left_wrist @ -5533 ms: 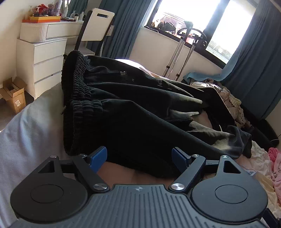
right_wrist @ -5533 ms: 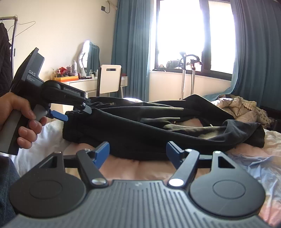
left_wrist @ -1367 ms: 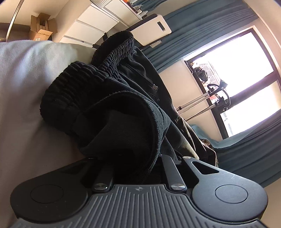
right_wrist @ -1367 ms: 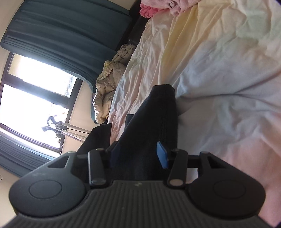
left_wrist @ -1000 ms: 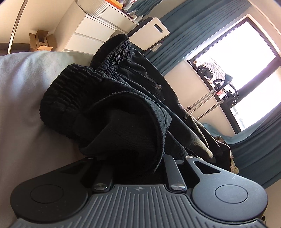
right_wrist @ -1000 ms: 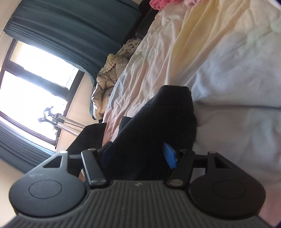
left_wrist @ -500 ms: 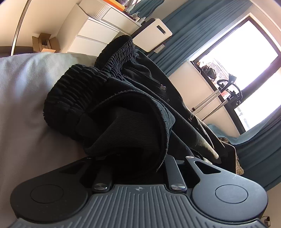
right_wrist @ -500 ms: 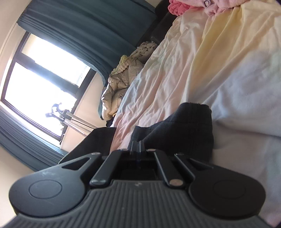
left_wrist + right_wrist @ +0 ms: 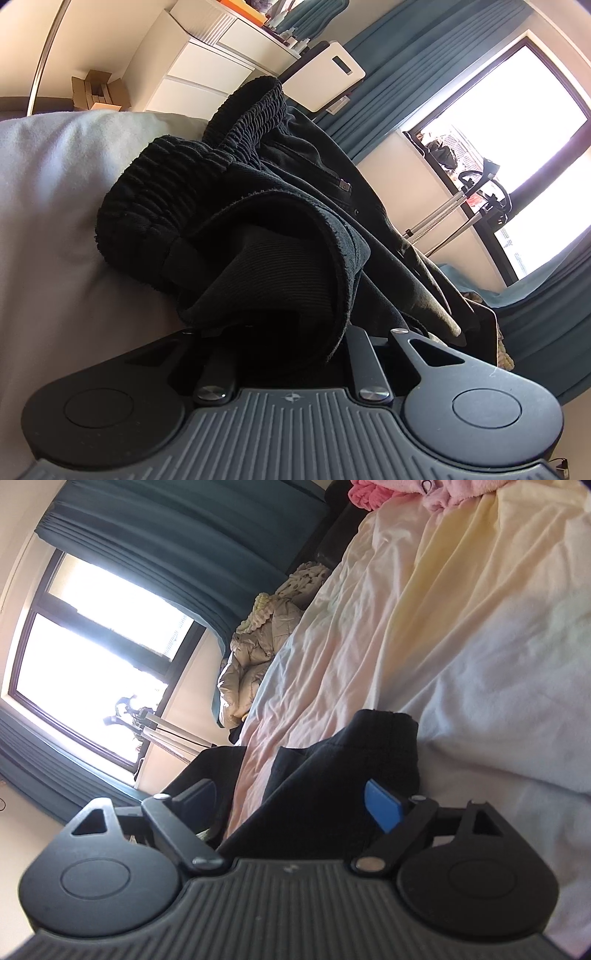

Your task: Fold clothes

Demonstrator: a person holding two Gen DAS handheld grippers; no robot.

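Note:
Black trousers point(image 9: 280, 221) with a ribbed elastic waistband lie on the bed, stretching away toward the window. My left gripper point(image 9: 284, 332) is shut on a fold of the black trousers near the waistband; cloth covers its fingertips. In the right wrist view the trousers' leg end point(image 9: 351, 760) lies on the pale sheet between the fingers of my right gripper point(image 9: 299, 801), which is open; its blue pads stand wide apart on either side of the cloth.
A pale bed sheet point(image 9: 480, 627) covers the bed. A pile of beige bedding point(image 9: 255, 657) and pink clothes point(image 9: 399, 491) lie further along. White drawers point(image 9: 192, 70), a white chair point(image 9: 325, 77), cardboard boxes point(image 9: 96, 92), crutches point(image 9: 454, 221) and blue curtains stand around the bed.
My right gripper, shut half a second ago, has opened around the trouser leg end. My left gripper stays shut on the fold by the waistband and has shifted only slightly.

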